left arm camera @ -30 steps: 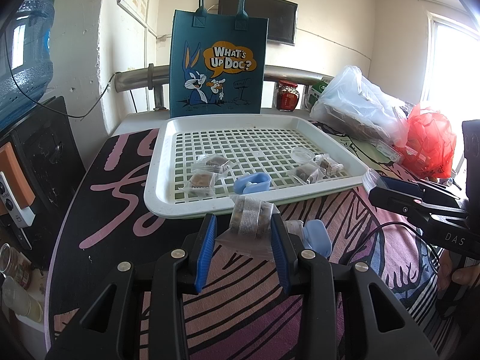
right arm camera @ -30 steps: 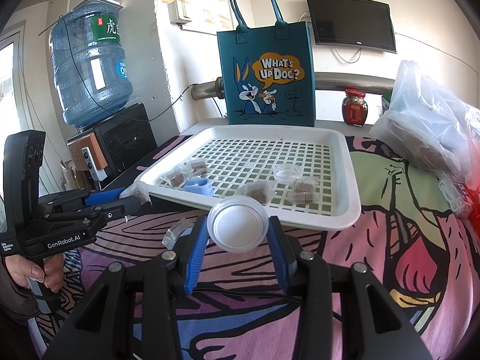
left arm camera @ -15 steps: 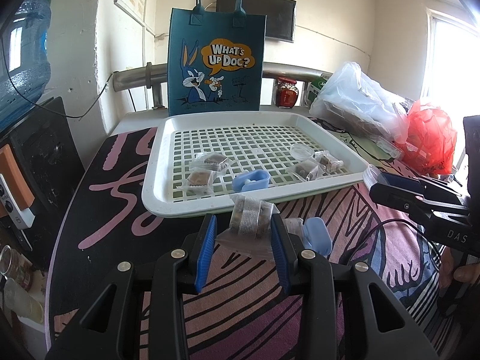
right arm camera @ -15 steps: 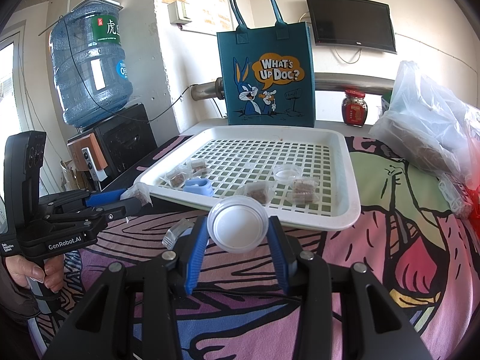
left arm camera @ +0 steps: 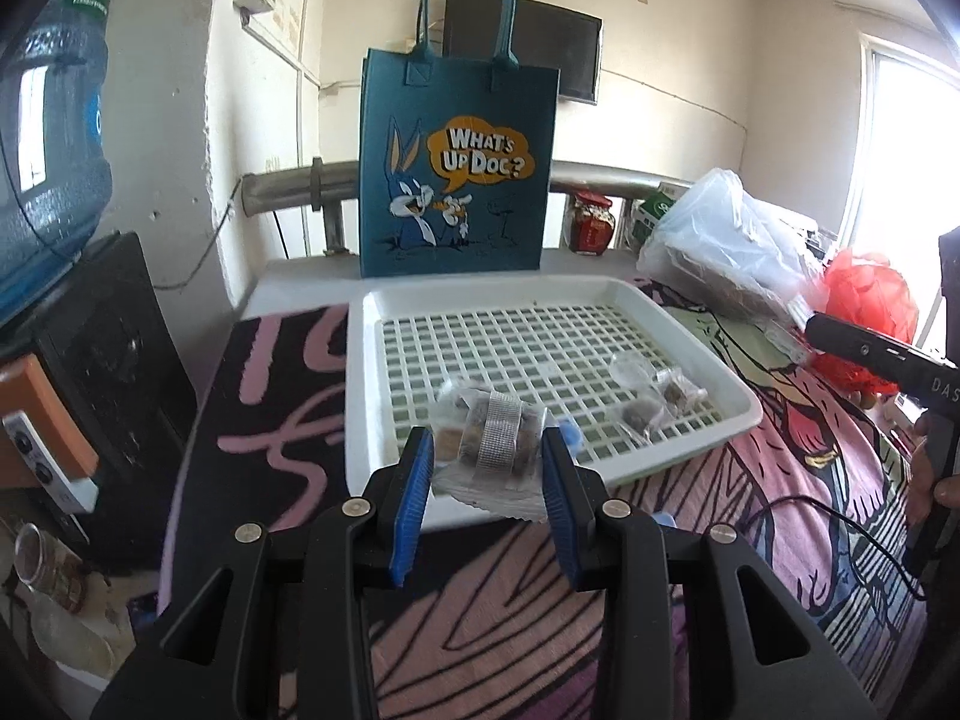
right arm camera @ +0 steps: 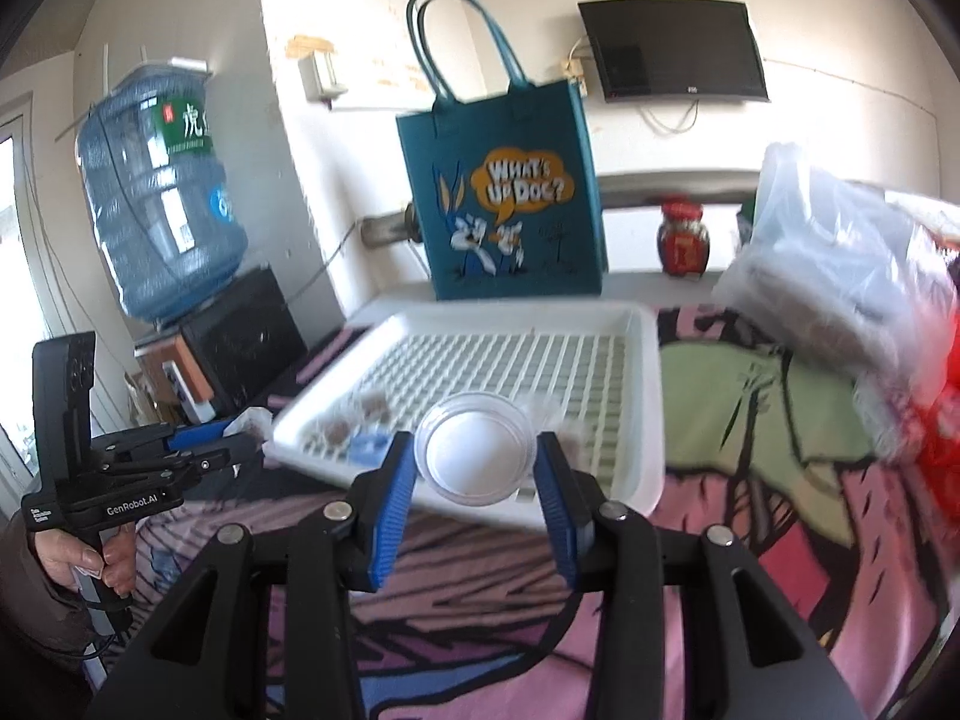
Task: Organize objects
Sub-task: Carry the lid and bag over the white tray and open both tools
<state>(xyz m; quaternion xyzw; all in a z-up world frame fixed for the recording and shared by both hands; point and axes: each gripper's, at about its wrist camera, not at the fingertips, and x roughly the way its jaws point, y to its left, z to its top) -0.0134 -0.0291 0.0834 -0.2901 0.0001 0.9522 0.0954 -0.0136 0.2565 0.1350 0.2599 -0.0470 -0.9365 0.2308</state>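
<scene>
My left gripper (left arm camera: 487, 468) is shut on a clear snack packet (left arm camera: 489, 457) with a silver band, held above the near edge of the white slotted tray (left arm camera: 708, 360). My right gripper (right arm camera: 477, 459) is shut on a round clear plastic lid (right arm camera: 476, 457), held above the tray's (right arm camera: 651, 414) near rim. Small wrapped snacks (left arm camera: 648, 414) and a clear cup (left arm camera: 629, 371) lie in the tray's near right part. More snacks (right arm camera: 357, 417) and a blue piece (right arm camera: 367, 449) show in the right wrist view. The left gripper also shows in the right wrist view (right arm camera: 240, 441).
A teal Bugs Bunny tote bag (left arm camera: 459, 162) stands behind the tray. Clear (left arm camera: 726, 240) and red (left arm camera: 870, 300) plastic bags lie at the right. A red jar (left arm camera: 591, 222) stands at the back. A water bottle (right arm camera: 162, 198) sits on a black dispenser at left.
Both grippers have risen and moved forward over the tray's near edge with their loads. The right wrist view is blurred from motion.
</scene>
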